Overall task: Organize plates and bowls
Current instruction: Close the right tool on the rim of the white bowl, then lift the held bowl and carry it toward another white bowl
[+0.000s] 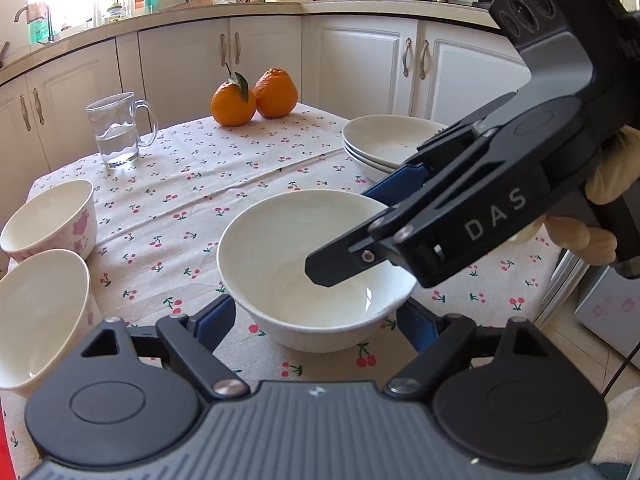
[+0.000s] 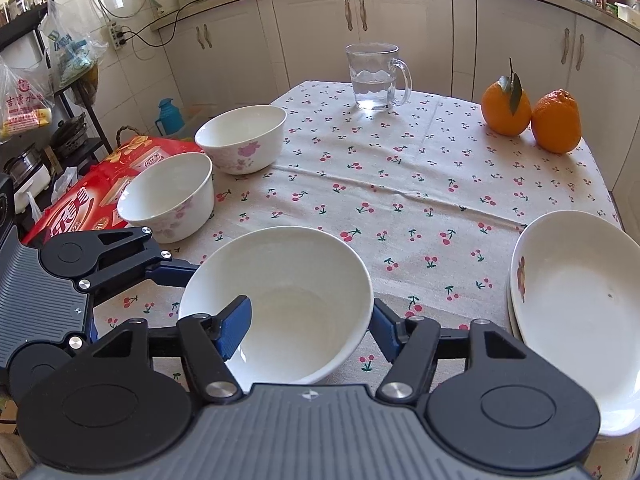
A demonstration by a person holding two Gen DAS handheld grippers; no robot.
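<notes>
**Desk:** While both tools crowd the plain white bowl [image 2: 280, 304], which one actually has it?

**Operator:** Neither, as far as I can tell. From my right wrist view the right gripper [image 2: 308, 332] is spread wide across the bowl's near rim at lower centre of the frame: one blue pad sits inside the bowl, the other outside the wall at the right, and I see no squeeze. In the left wrist view the left gripper [image 1: 316, 320] is also released, its blue pads flanking the bowl's base at bottom centre, apart from it.

**Desk:** Where does the bowl belong?

**Operator:** My guess is with the two floral bowls [image 2: 200, 172] at left of the right wrist frame. The stacked plates [image 2: 576, 312] fill the lower right edge.

**Desk:** What does the next move turn on?

**Operator:** The wall between my right fingers. A round bowl has no long axis, so the rim is the only grip. The left tool is nearer the floral pair; the glass mug [image 2: 374, 76] and oranges [image 2: 530, 118] stand well clear at the top.
</notes>
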